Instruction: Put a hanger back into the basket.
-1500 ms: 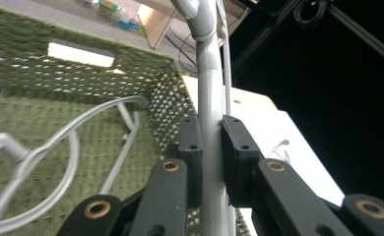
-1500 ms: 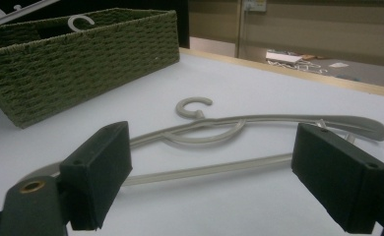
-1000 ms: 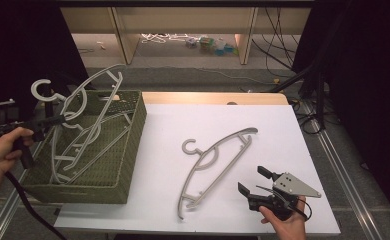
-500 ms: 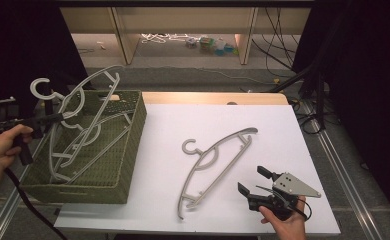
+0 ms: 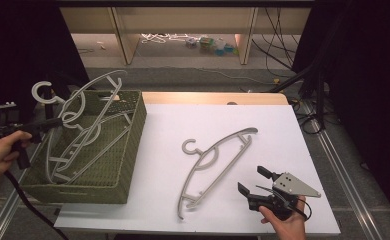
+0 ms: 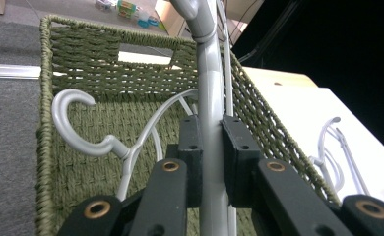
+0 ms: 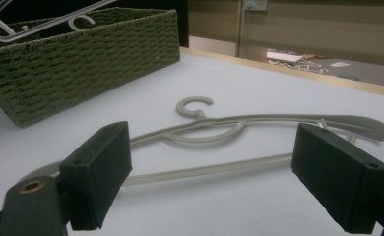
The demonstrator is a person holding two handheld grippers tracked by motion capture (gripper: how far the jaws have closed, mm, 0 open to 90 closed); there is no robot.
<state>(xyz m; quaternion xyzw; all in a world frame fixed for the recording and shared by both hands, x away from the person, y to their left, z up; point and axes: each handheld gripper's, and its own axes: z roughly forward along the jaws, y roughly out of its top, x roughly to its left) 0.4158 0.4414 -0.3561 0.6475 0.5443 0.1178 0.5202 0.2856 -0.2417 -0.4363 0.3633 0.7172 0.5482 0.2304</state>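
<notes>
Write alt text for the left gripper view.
The left gripper is shut on the stem of a grey hanger, held over a green woven basket. Another grey hanger lies inside the basket, and a third hanger lies on the white table.

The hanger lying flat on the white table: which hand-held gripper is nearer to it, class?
Right. The right hand-held gripper sits open just beside the lower end of the flat hanger. The left hand-held gripper is across at the green basket, shut on another hanger.

A white table (image 5: pixel 283 130) fills the frame's middle. A grey hanger (image 5: pixel 215 162) lies flat at its centre; a green woven basket (image 5: pixel 128 150) sits at its left edge.
</notes>
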